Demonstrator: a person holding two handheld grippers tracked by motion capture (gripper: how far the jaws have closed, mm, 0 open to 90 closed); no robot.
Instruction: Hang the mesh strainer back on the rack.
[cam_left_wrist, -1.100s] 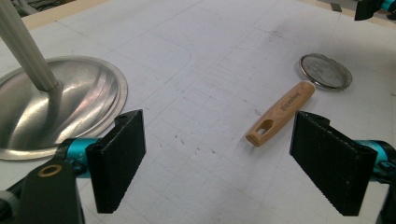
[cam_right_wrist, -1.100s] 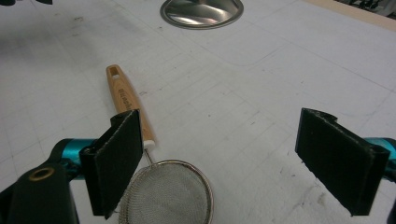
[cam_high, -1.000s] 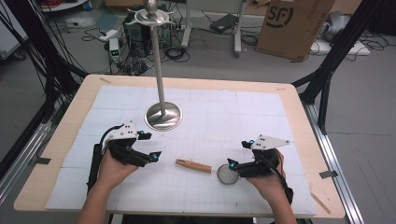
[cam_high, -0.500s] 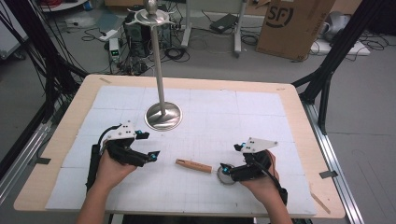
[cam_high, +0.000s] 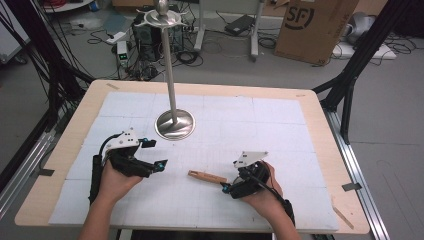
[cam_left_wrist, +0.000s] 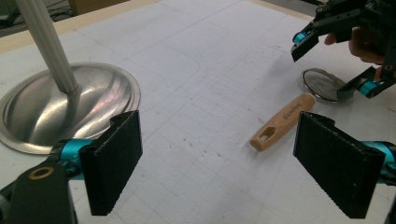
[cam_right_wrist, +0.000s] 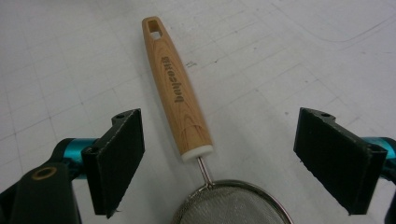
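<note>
Strainer (cam_right_wrist: 196, 140) between open right tool (cam_right_wrist: 219, 158) jaws

The cardboard box (cam_high: 320, 27) reads "SF"; the strainer's wooden handle (cam_right_wrist: 175, 86) bears a brand, not clearly legible.

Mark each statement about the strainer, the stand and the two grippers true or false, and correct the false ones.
1. The right gripper is open, its jaws either side of the strainer where handle meets mesh. True.
2. The strainer's handle is metal. False: it is wood, with a slot at its far end; only the mesh bowl and its rim are metal.
3. The left gripper is shut on the strainer. False: it is open and holds nothing; the strainer lies on the table beyond it.
4. The metal stand has a round base and an upright pole. True.
5. The strainer hangs from the stand. False: it lies flat on the white mat.
</note>
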